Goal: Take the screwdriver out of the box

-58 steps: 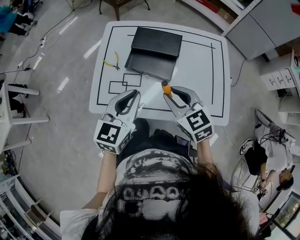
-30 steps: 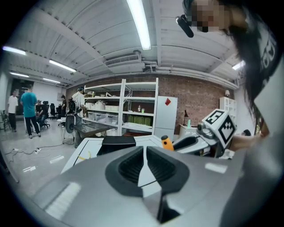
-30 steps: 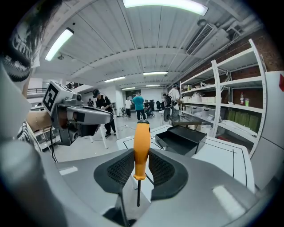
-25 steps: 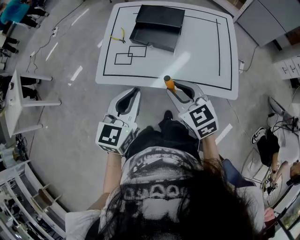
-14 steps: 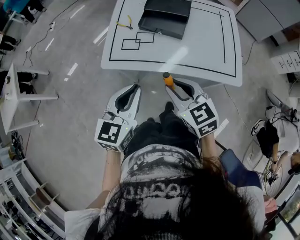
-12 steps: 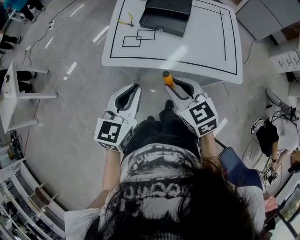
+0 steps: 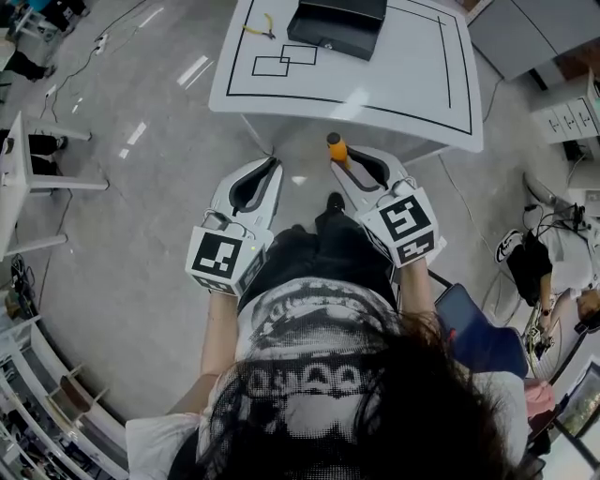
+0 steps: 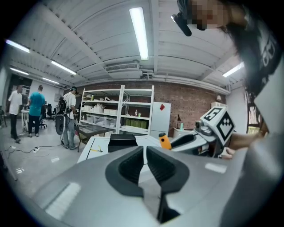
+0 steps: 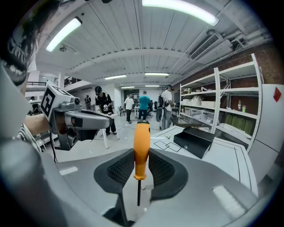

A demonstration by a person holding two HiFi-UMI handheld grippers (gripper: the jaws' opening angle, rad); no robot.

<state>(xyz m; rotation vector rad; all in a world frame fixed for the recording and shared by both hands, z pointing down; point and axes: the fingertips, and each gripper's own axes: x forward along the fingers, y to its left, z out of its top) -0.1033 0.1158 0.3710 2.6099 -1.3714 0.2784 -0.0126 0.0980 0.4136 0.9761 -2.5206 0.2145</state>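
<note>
My right gripper (image 7: 343, 161) is shut on the orange-handled screwdriver (image 7: 336, 147), which stands upright between its pads (image 9: 120, 170) with the dark shaft pointing down. In the right gripper view the screwdriver (image 9: 142, 148) fills the middle. My left gripper (image 7: 272, 165) is shut and holds nothing; its pads (image 8: 133, 162) nearly meet. Both grippers hang over the floor, short of the near edge of the white table (image 7: 375, 89). The black box (image 7: 337, 23) lies open at the table's far side, also seen as the box (image 9: 195, 139) ahead on the right.
Yellow pliers (image 7: 261, 30) lie on the table left of the box. A white side table (image 7: 37, 178) stands at the left. Another person (image 7: 553, 272) sits at the right. Shelves (image 8: 120, 108) and several standing people (image 9: 144, 106) are in the background.
Both grippers have drawn back from the table together, which now lies farther up in the head view. The screwdriver stays clamped in the right gripper; the left stays shut.
</note>
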